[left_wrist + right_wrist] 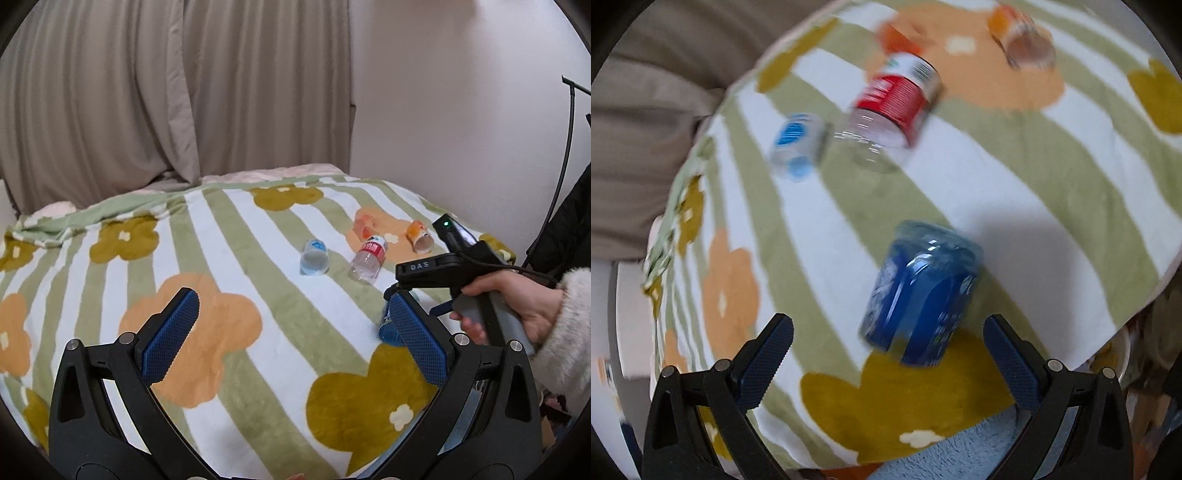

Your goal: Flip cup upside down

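A blue translucent cup (919, 295) lies tilted on the flowered blanket (997, 192), just ahead of and between the fingers of my right gripper (888, 343), which is open and not touching it; the view is motion-blurred. In the left wrist view the same cup (388, 330) peeks out behind my right finger pad (413, 336). My left gripper (291, 314) is open and empty above the blanket (258, 258). The right gripper's body (443, 269) is held by a hand at the right.
A clear cup with a blue label (314, 256) (798, 146), a red-labelled cut bottle (369, 260) (894, 110) and an orange-labelled cup (419, 236) (1023, 37) lie farther back. Curtain (166, 92) and wall stand behind the bed.
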Tool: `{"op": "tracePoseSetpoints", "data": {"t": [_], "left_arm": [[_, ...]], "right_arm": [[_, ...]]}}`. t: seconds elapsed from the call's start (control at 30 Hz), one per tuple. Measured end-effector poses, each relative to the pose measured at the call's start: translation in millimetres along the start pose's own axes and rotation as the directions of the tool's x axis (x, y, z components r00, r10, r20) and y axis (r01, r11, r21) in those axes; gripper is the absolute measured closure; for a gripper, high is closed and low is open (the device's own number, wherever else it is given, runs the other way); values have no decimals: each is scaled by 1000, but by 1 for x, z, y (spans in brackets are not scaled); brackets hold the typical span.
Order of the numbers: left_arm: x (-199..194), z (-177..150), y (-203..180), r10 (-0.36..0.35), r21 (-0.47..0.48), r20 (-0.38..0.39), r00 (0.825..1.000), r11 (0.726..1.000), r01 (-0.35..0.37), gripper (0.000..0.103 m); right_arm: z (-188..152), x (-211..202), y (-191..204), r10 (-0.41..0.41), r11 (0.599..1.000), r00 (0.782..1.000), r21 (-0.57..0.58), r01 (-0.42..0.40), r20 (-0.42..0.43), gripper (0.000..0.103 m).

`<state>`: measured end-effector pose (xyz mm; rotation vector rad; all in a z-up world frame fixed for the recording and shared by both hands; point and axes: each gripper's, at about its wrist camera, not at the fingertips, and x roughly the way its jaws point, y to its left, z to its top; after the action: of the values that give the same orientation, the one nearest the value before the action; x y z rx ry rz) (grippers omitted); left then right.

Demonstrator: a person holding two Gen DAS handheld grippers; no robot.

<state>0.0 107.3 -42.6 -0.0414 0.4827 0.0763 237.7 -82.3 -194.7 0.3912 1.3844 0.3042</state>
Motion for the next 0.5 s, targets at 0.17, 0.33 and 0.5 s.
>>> {"op": "tracePoseSetpoints", "data": {"t": [0.17, 0.33, 0.5], "left_arm": [[7, -5, 5, -9, -9, -24, 1000, 1000, 9, 0], [14, -6, 4, -22, -11, -45, 999, 1000, 21, 0], [18, -8, 2, -32, -9, -55, 998, 999, 31, 0]], "right_arm": [[14, 20, -12, -13, 998, 999, 59, 16, -39, 13], [22, 31, -18, -24, 996, 998, 81, 29, -62, 20], [26, 42, -26, 2, 996, 997, 94, 6, -82, 40]]}}
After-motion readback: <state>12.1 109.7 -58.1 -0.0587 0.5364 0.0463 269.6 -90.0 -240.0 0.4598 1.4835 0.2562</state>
